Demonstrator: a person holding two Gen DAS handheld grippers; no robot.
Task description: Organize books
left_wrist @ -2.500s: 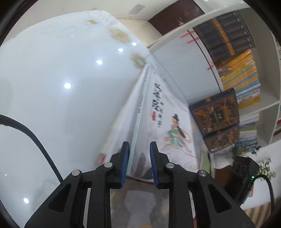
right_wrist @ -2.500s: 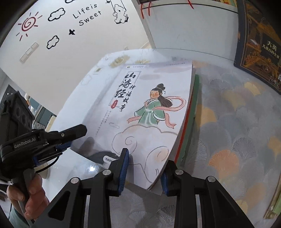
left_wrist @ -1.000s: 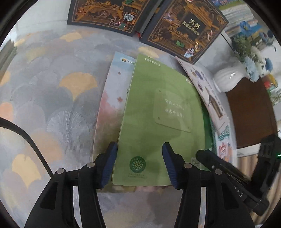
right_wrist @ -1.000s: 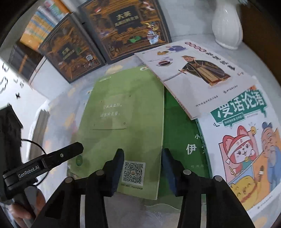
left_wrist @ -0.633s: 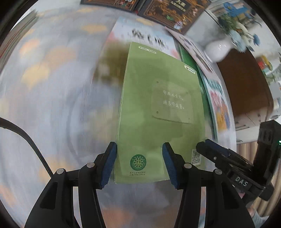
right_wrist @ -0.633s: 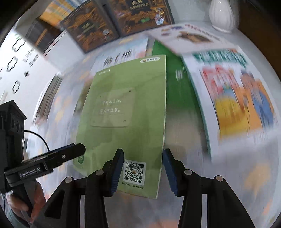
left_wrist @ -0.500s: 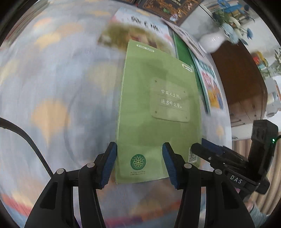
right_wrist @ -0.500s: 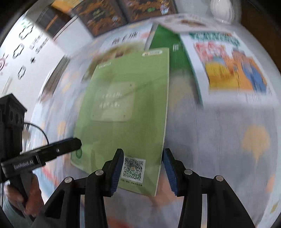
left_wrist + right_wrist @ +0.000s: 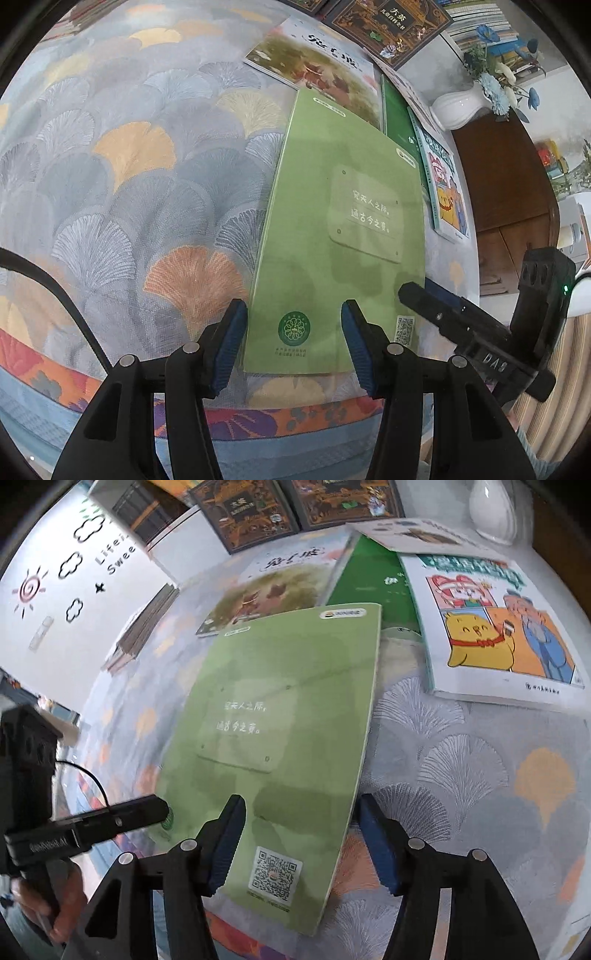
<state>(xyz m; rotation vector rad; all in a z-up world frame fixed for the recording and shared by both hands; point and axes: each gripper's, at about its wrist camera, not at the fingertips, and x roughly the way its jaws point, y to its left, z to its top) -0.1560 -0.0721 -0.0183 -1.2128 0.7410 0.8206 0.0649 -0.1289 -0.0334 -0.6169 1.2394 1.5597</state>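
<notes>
While your left tool (image 9: pixel 293 334) stands half-wide over the near edge of the light green book (image 9: pixel 343 236), its pads (image 9: pixel 229 332) sit either side of the round emblem without pressing the cover. Your right tool (image 9: pixel 301 843) is opening, the book's QR-code corner between its pads (image 9: pixel 376 845) and not gripped. That book lies flat on the fan-patterned bench (image 9: pixel 129 177) cloth, near the front edge. Past it, at twelve o'clock in the right wrist view, a picture book with a brown scene (image 9: pixel 269 587) and a dark green book (image 9: pixel 373 587) lie partly under its far end. At one o'clock a cartoon book with a yellow chick (image 9: pixel 491 627) rests apart. Farther still, dark ornate books (image 9: pixel 295 506) lean at the back beside a white vase (image 9: pixel 491 509).
</notes>
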